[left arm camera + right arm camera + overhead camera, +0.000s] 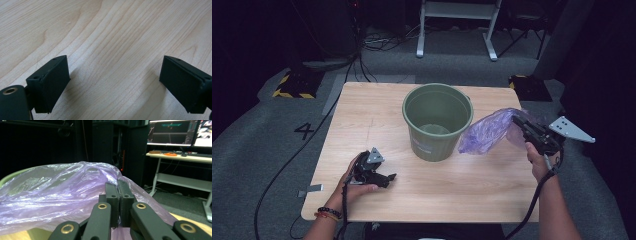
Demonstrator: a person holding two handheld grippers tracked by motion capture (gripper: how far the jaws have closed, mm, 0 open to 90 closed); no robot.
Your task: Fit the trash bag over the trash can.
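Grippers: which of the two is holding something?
The right gripper: its jaws are shut on the purple bag. The left gripper rests open on the table.

Thin translucent purple plastic bag [57,192]: crinkled film, glossy, light streaks on the folds. Round olive-green plastic bucket [437,121]: smooth, dull sheen. Pale wooden table top [112,32]: fine grain lines, smooth satin finish. Black left gripper [113,86]: matt rubbery pads [53,82], brass-coloured metal rivet. Black right gripper [118,182]: matt plastic links, shiny brass-coloured rivets; flat grey metal three-cornered plate [571,129], matt.
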